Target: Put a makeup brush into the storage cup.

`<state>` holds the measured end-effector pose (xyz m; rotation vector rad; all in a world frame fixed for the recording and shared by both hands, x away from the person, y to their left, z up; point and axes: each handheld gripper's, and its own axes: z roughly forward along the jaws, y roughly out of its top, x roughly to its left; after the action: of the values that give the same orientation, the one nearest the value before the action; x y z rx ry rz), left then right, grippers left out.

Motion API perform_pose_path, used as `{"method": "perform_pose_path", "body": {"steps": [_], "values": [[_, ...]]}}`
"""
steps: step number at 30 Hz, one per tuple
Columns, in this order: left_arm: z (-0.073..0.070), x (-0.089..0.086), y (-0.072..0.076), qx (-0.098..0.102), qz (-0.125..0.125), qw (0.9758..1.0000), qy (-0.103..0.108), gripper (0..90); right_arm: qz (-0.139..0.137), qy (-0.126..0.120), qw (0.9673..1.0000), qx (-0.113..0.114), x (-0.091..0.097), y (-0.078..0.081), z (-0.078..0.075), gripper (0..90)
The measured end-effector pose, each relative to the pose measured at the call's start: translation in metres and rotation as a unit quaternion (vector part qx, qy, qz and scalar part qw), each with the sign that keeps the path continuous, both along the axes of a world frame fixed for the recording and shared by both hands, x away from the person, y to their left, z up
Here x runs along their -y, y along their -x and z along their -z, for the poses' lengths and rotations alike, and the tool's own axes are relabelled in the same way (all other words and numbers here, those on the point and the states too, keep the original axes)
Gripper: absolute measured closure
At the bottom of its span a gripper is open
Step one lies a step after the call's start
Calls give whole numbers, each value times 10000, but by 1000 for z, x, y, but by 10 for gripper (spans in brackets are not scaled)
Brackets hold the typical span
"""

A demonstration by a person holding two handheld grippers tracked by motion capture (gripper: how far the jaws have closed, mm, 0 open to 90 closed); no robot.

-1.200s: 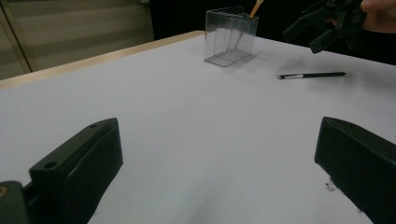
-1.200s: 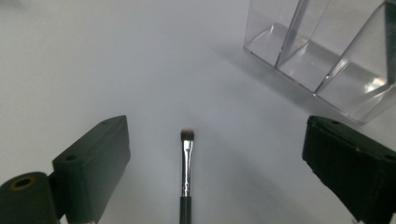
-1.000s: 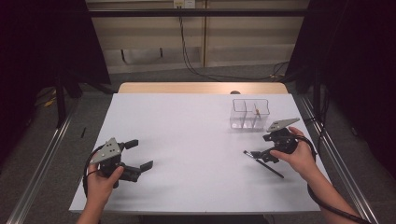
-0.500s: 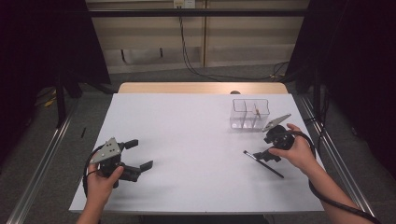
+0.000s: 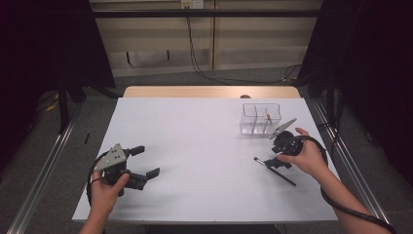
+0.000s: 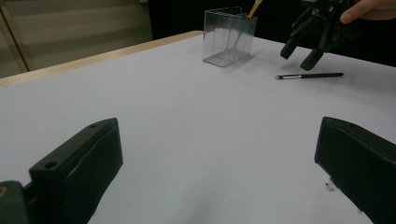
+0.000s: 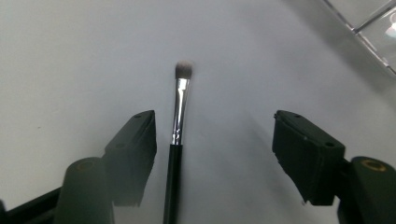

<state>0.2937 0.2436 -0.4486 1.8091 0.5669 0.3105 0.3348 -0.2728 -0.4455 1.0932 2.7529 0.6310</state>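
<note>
Nearest me, at about eight o'clock on the white tabletop (image 5: 204, 146), the left gripper (image 5: 146, 163) sits low with its fingers (image 6: 77, 172) spread wide and released, nothing between them. Over at four o'clock the right gripper (image 5: 273, 163) tips down over a slim black makeup brush (image 5: 275, 171) lying flat; its fingers (image 7: 133, 149) have just been closing and straddle the handle, one just beside it, not yet pinching. Farther off, at two o'clock, stands a clear divided organizer (image 5: 260, 118).

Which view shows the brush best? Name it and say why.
The right gripper view: the brush lies close, bristles and ferrule sharp, between the open right gripper. The high view and left gripper view show a thin dark stick.
</note>
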Motion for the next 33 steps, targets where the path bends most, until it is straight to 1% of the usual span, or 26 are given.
{"method": "perform_pose_path", "body": {"steps": [1,3,4,5,8,11,13,14,15,16,18,20,21,24,26,28,29,30,31,33], "values": [[0,0,0,-2,-1,10000,5,8,-20,-15,10000,20,-1,0,0,316],[0,0,0,-8,6,10000,10,8,20,-26,10000,-49,-2,0,0,358],[0,1,0,-6,17,10000,3,8,14,-23,10000,-74,-3,0,1,359],[0,1,0,-15,17,10000,-3,8,-17,-12,10000,-50,-3,0,1,378],[0,1,0,-10,33,10000,-16,8,-51,-7,9999,-115,-4,0,2,425],[0,2,0,-22,21,10000,1,8,-87,64,9998,-143,-6,1,2,477],[0,2,0,-18,14,10000,-3,8,-118,82,9996,-228,-7,1,2,555],[0,1,0,-11,24,10000,-17,8,-97,94,9995,-285,-8,2,2,554],[0,1,0,-10,21,10000,-17,8,-98,124,9995,-277,-9,3,2,580],[0,1,0,-13,15,10000,-12,8,-114,163,9993,-314,-10,3,2,610],[0,1,0,-16,14,10000,-10,8,-125,203,9991,-364,-13,4,3,625],[0,1,0,-8,25,10000,-22,8,-152,263,9988,-380,-14,5,3,670],[0,1,0,-5,26,10000,-22,8,-189,298,9985,-413,-14,4,3,683],[0,1,0,-1,14,10000,2,8,-177,351,9983,-440,-15,4,4,711],[0,1,0,12,-1,10000,-7,7,-167,446,9978,-455,-16,4,5,736],[0,0,0,18,-7,10000,-10,7,-184,431,9976,-500,-17,4,7,741],[0,0,0,19,-2,10000,-7,7,-183,465,9976,-476,-17,4,7,753],[-1,0,0,23,-5,10000,-17,7,-138,487,9975,-484,-18,5,7,762],[-1,0,0,22,-4,10000,-26,7,-157,499,9975,-481,-18,4,7,764],[-1,1,0,13,-5,10000,-23,7,-70,516,9974,-501,-19,4,8,768]]}}
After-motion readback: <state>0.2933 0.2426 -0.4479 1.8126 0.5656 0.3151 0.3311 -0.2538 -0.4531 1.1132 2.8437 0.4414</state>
